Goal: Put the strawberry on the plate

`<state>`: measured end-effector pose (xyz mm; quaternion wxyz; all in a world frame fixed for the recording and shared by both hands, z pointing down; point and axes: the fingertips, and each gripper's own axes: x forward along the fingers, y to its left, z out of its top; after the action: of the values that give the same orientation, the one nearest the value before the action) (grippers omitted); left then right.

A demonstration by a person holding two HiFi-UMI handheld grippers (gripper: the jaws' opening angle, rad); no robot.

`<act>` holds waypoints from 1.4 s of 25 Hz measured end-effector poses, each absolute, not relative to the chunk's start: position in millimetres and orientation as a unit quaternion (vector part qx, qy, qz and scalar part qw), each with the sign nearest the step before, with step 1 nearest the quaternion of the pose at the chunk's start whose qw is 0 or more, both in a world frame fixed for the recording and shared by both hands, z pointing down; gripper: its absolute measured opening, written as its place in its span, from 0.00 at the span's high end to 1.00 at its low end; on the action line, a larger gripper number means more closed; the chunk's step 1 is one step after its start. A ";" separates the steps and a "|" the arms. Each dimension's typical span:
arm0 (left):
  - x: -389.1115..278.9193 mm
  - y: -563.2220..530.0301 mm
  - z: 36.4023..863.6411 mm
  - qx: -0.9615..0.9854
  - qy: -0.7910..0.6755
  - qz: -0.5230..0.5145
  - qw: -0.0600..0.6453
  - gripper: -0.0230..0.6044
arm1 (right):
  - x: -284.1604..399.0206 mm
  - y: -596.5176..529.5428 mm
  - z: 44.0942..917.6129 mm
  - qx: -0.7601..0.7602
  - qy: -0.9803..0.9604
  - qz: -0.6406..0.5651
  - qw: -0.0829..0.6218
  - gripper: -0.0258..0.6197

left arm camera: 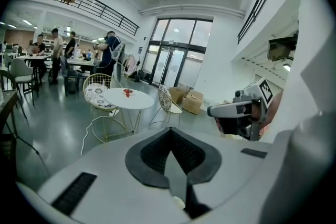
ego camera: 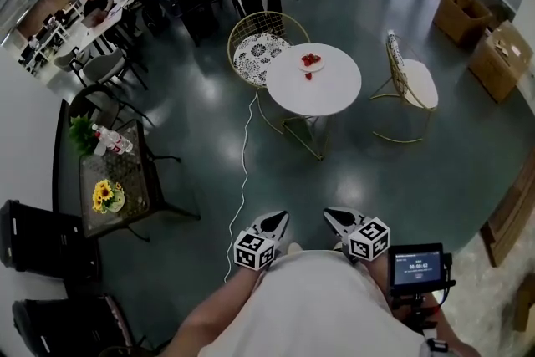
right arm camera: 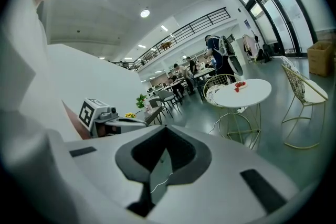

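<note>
A round white table (ego camera: pixel 334 92) stands across the floor, well ahead of me. On it sits a small white plate (ego camera: pixel 312 65) with red strawberries (ego camera: pixel 310 58), and one loose strawberry (ego camera: pixel 308 76) lies on the tabletop just in front of the plate. My left gripper (ego camera: pixel 274 221) and right gripper (ego camera: pixel 337 218) are side by side close to my body, far from the table, both shut and empty. The left gripper view shows the table (left arm camera: pixel 137 101) and the red fruit (left arm camera: pixel 127 92) in the distance. In the right gripper view the table (right arm camera: pixel 254 93) and fruit (right arm camera: pixel 240 84) are also far off.
Two gold wire chairs (ego camera: pixel 255 50) (ego camera: pixel 410 84) flank the table, and a white cable (ego camera: pixel 244 171) runs along the floor toward me. A dark side table with flowers (ego camera: pixel 113 192) stands left. Cardboard boxes (ego camera: pixel 493 54) sit at the right. People sit at tables at the back left.
</note>
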<state>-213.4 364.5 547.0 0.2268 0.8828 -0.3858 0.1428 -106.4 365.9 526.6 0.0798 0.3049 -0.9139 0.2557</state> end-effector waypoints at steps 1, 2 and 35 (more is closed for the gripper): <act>-220.4 362.8 548.9 0.882 -0.387 0.142 0.228 0.96 | -112.4 364.0 527.5 0.306 -0.914 0.255 0.079 0.95; -226.7 361.1 550.3 0.882 -0.387 0.140 0.229 0.96 | -117.8 362.1 527.4 0.308 -0.913 0.255 0.079 0.95; -235.9 325.0 568.1 0.894 -0.345 0.145 0.245 0.96 | -119.9 334.9 549.2 0.359 -0.884 0.279 0.105 0.95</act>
<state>-235.9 325.0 568.1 0.2455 0.8942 -0.3453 0.1449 -119.9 334.9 549.2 0.1049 0.3592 -0.8845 0.2787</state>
